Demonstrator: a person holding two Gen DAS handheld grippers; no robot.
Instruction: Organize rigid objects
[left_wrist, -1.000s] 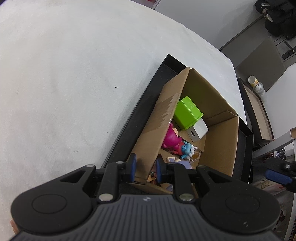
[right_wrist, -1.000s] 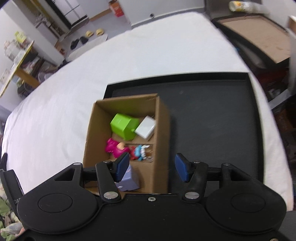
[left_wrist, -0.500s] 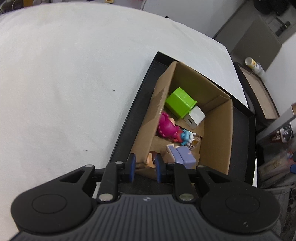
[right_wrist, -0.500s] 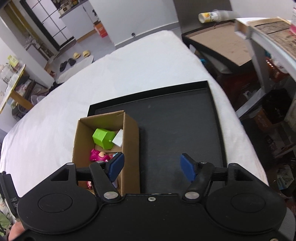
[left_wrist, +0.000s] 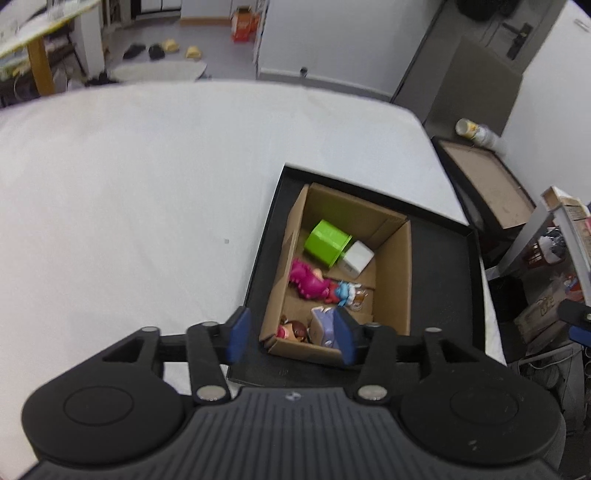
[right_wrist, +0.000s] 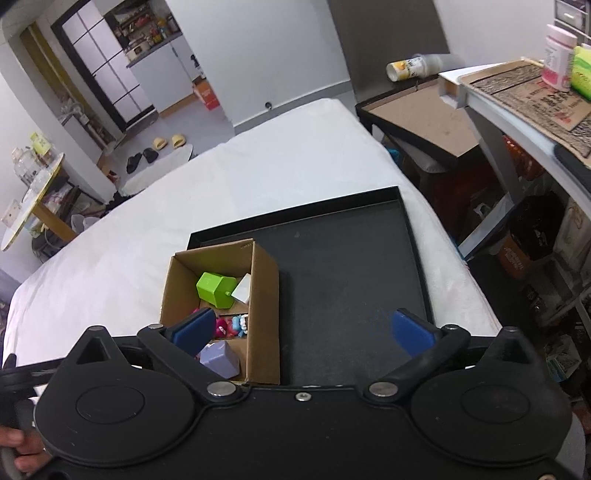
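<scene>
An open cardboard box stands at the left of a black tray on a white table. In it lie a green block, a white cube, a pink figure, a small blue and red figure, a lilac block and a brown-haired doll. My left gripper is open and empty, high above the box's near end. My right gripper is open wide and empty, above the box and tray.
The white table spreads left and behind the tray. A second tray of cardboard and a bottle are at the back right. A shelf with jars stands on the right, with clutter below.
Both grippers have risen and pulled back from the box. My left gripper has opened from nearly shut. My right gripper has opened wider.
</scene>
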